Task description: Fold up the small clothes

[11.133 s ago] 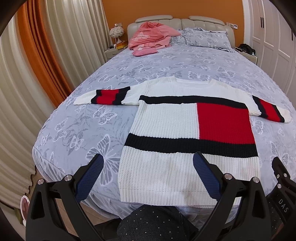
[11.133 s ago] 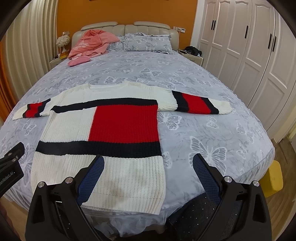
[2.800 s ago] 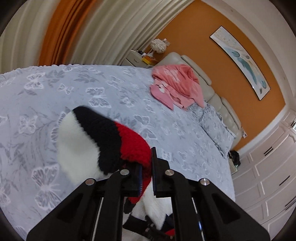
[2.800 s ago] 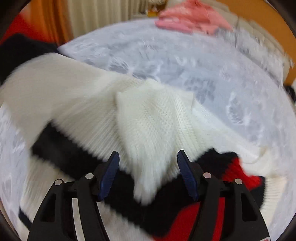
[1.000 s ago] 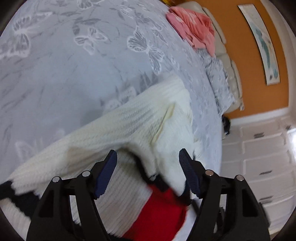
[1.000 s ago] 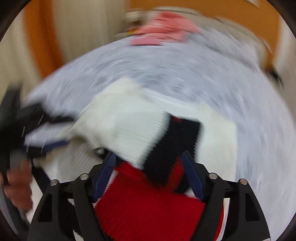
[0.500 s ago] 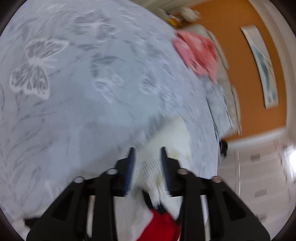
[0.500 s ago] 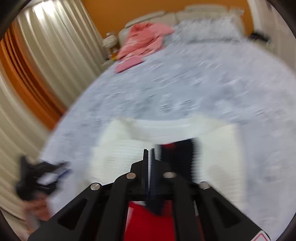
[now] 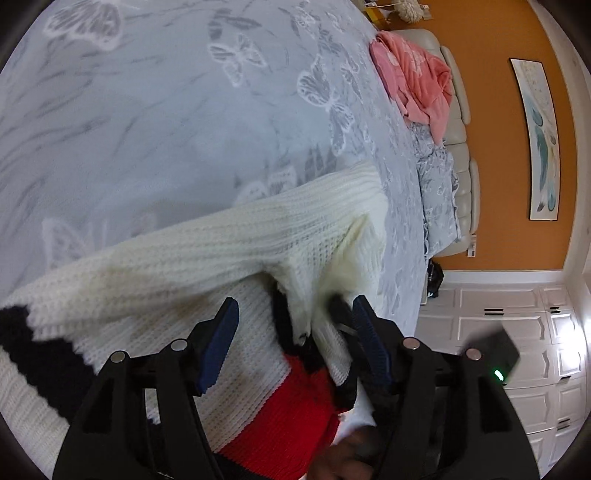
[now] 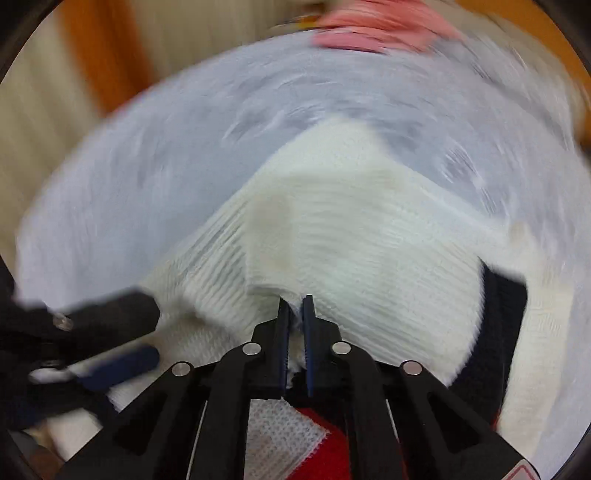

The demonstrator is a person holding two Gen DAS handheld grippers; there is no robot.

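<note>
Sweater [image 9: 207,266], white knit with black and red blocks, lying partly folded on the bed [image 9: 147,110], a white flap doubled over its body. Right hand-held gripper [image 10: 294,314] clenched on a white fold of the sweater; left hand-held gripper [image 9: 295,339] released, fingers spread over the knit. Pink garment [image 9: 413,81] near the headboard [image 9: 461,147], well apart from the sweater.

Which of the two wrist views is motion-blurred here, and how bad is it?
Right wrist view: heavy smear across the bedspread and pink clothes; only the right gripper stays crisp, pinching the sweater. Left wrist view: mostly sharp, slight softness at the sweater's far fold, strong fisheye bending.
</note>
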